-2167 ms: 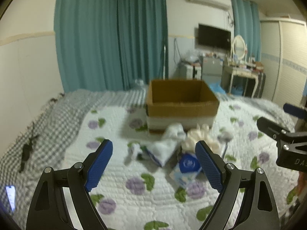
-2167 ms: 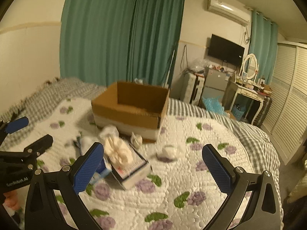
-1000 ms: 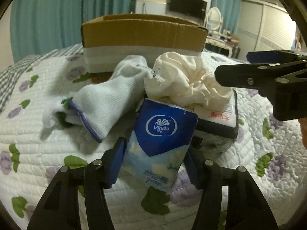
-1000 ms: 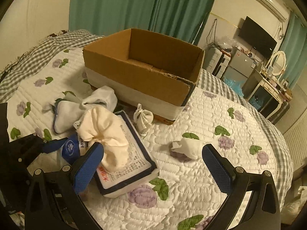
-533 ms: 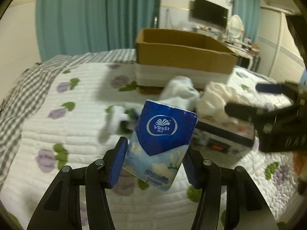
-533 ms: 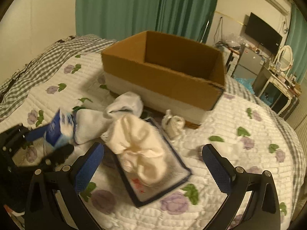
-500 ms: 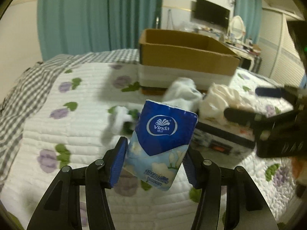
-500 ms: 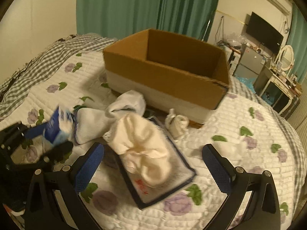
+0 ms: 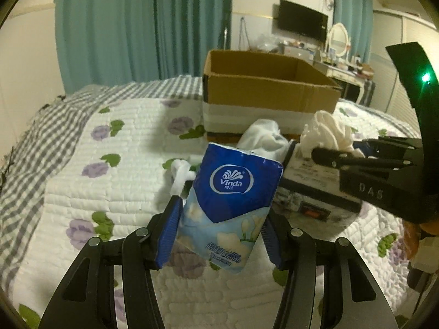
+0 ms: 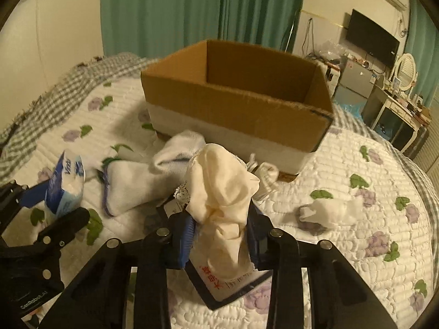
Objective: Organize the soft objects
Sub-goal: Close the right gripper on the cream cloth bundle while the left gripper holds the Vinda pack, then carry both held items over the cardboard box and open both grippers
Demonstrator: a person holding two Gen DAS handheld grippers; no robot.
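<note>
Tissue pack (image 9: 231,213), blue with a Vinda label, is sitting clamped between the blue pads of the left tool (image 9: 219,219), held tilted and clear of the bed's quilt (image 9: 104,148). Cream cloth (image 10: 222,205), bunched and wrinkled, is being pinched low down by the right tool (image 10: 219,235), whose jaws are closed tight on the fabric; the cloth is standing up over a flat dark-edged packet (image 10: 233,288) lying on the quilt. White sock (image 10: 137,181) with a blue cuff edge is lying just beside that packet, toward the left tool. Small white knotted item (image 10: 264,174) is resting against the foot of the cardboard box (image 10: 236,109). Another crumpled white piece (image 10: 329,209) is lying apart on the quilt to the right. Box is standing open-topped on the bed behind the pile, its interior showing nothing from the right wrist view. Teal curtains (image 10: 192,8) are hanging behind.
</note>
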